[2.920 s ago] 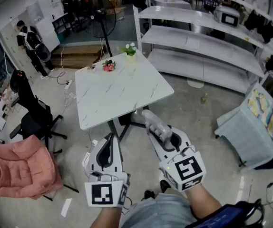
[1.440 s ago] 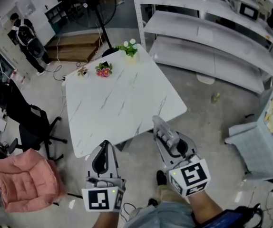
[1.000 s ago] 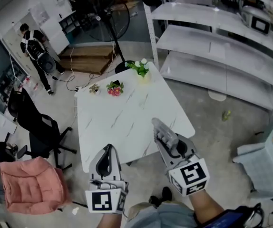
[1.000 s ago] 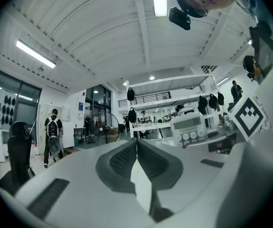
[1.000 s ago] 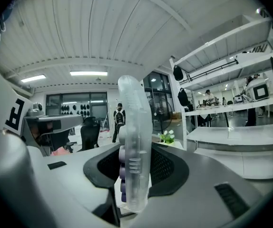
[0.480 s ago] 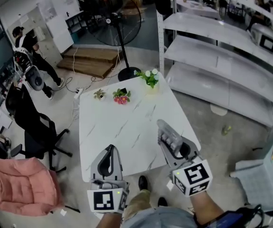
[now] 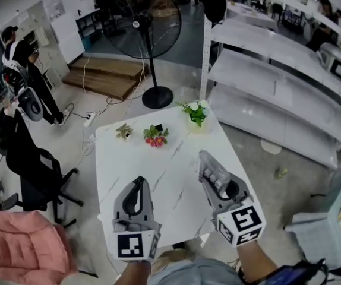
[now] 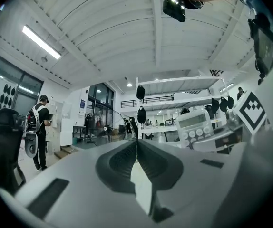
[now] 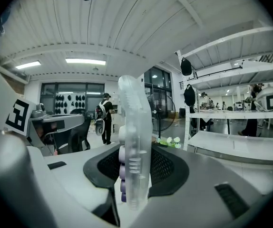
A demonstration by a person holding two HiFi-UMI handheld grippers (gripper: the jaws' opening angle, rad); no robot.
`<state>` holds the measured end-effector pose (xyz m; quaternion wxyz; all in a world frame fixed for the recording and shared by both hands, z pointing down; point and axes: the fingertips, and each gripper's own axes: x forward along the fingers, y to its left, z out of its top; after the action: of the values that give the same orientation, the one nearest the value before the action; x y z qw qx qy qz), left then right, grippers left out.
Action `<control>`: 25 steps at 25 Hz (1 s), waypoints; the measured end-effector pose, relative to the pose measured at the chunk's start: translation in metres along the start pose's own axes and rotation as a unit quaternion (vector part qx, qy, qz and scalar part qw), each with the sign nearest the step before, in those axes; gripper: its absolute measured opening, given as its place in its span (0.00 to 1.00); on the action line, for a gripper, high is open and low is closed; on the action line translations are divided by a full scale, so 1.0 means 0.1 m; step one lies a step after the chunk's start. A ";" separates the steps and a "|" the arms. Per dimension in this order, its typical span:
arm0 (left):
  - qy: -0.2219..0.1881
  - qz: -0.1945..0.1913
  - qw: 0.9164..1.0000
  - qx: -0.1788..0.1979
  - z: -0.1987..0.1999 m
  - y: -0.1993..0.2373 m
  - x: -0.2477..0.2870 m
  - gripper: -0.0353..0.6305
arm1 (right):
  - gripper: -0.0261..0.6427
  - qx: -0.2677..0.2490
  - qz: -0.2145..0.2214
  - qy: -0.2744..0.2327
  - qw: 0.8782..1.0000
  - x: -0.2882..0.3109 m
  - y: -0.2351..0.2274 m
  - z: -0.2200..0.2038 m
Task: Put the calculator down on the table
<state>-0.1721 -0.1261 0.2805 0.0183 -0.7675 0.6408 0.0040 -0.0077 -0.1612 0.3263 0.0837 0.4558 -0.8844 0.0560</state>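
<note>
Calculator (image 7: 208, 164) clamped in my right gripper (image 7: 217, 181), above the table (image 7: 129, 159), not set down.
It sat edge-on between the jaws, so its screen was hidden and its lower end was buried. My left gripper (image 7: 137, 186) was closed and empty. Both grippers hid the table's near edge.

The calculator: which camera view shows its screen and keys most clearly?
The left gripper view: the calculator faces that camera, so its screen and round keys show. The right gripper view shows it only edge-on, clamped between the jaws of the right gripper. The head view shows it small, from above, its keys not readable.
</note>
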 end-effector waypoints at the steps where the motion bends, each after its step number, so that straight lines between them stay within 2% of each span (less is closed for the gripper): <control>1: -0.003 -0.002 1.000 0.000 0.03 0.05 0.07 0.07 | 0.26 -0.002 -0.003 -0.003 1.000 0.07 0.00 0.04; 7: -0.028 -0.025 0.999 0.006 0.18 0.28 0.34 0.07 | 0.26 -0.013 -0.024 -0.027 0.999 0.35 -0.01 0.31; 13: -0.025 -0.046 0.999 0.003 0.14 0.33 0.49 0.07 | 0.26 -0.018 -0.039 -0.032 0.999 0.48 -0.02 0.39; 18: -0.013 -0.054 0.998 -0.001 0.01 0.33 0.61 0.07 | 0.26 -0.013 -0.043 -0.008 0.999 0.59 -0.08 0.24; 25: 0.020 -0.051 0.998 -0.012 -0.24 0.30 0.80 0.07 | 0.26 0.006 -0.037 0.043 0.998 0.74 -0.21 -0.19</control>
<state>-0.1876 -0.2104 0.3016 -0.0034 -0.7990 0.6013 -0.0042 -0.0307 -0.2294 0.3600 0.1212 0.4860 -0.8620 0.0776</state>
